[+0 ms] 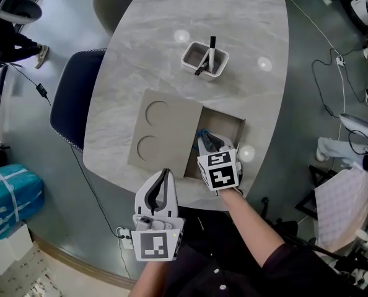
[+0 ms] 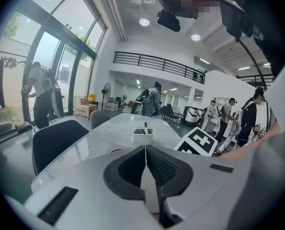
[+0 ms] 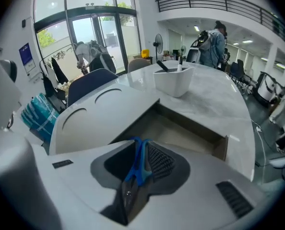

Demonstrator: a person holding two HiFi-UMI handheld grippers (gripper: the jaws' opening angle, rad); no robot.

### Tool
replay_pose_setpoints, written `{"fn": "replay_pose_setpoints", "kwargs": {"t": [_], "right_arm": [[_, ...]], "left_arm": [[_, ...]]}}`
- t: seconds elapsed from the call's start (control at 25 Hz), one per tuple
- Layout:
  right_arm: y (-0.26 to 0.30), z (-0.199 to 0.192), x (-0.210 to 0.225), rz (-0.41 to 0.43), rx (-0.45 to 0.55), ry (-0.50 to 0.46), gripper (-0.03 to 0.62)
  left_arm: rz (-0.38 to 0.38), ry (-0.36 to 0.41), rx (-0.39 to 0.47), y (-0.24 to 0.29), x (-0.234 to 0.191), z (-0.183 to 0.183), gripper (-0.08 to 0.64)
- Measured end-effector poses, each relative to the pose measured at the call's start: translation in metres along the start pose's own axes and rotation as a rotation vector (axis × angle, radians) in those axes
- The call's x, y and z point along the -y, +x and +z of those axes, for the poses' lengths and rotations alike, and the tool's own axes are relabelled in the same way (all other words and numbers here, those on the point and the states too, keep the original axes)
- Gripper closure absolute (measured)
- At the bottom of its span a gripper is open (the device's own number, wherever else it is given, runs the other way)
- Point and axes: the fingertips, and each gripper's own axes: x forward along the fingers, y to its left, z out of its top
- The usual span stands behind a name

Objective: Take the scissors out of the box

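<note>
Nearest the person, the left gripper [image 1: 166,176] hung at the near edge of the table [image 1: 246,36], its jaws clenched together on nothing, behind and to the left of the right one's. The right gripper [image 3: 140,140] pointed steeply down into the open end of the box [image 1: 228,124]. Its jaws were released and slightly parted, straddling the scissors [image 3: 138,159]. The blue handles lay between the tips, the blades ran back toward the throat, and the pads did not look pressed on them yet. So the scissors were still in the box, ungrasped. Left of the jaws, a grey lid [image 1: 165,138] with two round cut-outs covered the rest of the box. Beyond the tips came bare box floor, then its far wall. Well beyond that sat a white pen holder [image 1: 205,59] with a black marker [image 1: 212,47]

The likely trouble: the handles were thin and edge-on in a narrow gap, so a slightly off closure could pinch one loop only, letting the scissors swing or drop on the lift. Nothing steadied the box, so a blade snagging the lid's edge or a wall could drag it along
</note>
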Motion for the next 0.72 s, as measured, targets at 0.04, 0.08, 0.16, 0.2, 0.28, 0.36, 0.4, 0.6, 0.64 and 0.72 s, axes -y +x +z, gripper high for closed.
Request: {"fn": "replay_pose_setpoints", "kwargs": {"t": [0.04,0.08,0.16,0.2,0.28,0.36,0.4,0.6,0.64,0.72], "right_arm": [[0.003,-0.001,-0.002,0.002,-0.012,-0.001,0.514],[0.006,-0.003,-0.003,0.002,-0.026,-0.006,0.507],[0.011,-0.004,-0.005,-0.009,-0.056,-0.024,0.497],[0.013,-0.005,-0.004,-0.017,-0.066,-0.030,0.495],[0.015,-0.006,-0.005,-0.028,-0.062,-0.028,0.491],[0.016,-0.006,-0.006,-0.032,-0.040,-0.025,0.492],[0.015,-0.006,-0.006,-0.031,-0.034,-0.023,0.495],[0.013,-0.006,-0.001,-0.017,-0.062,-0.014,0.523],[0.011,-0.004,0.001,-0.020,-0.063,-0.014,0.523],[0.004,0.002,0.006,-0.032,-0.042,-0.007,0.525]], "left_arm": [[0.002,-0.006,-0.008,0.000,0.000,-0.001,0.543],[0.004,-0.012,-0.015,0.001,-0.001,-0.002,0.543],[0.008,-0.008,-0.015,0.002,-0.002,-0.002,0.543],[0.008,-0.004,-0.013,0.003,-0.003,-0.001,0.543],[0.007,-0.010,-0.021,0.003,-0.002,-0.002,0.543],[0.008,-0.011,-0.024,0.003,-0.002,-0.002,0.543],[0.009,-0.007,-0.023,0.003,-0.002,-0.001,0.543],[0.000,0.000,-0.003,0.003,0.004,0.008,0.543],[-0.002,0.001,0.005,0.002,0.006,0.011,0.543],[-0.004,0.005,0.012,0.000,0.009,0.014,0.543]]}}
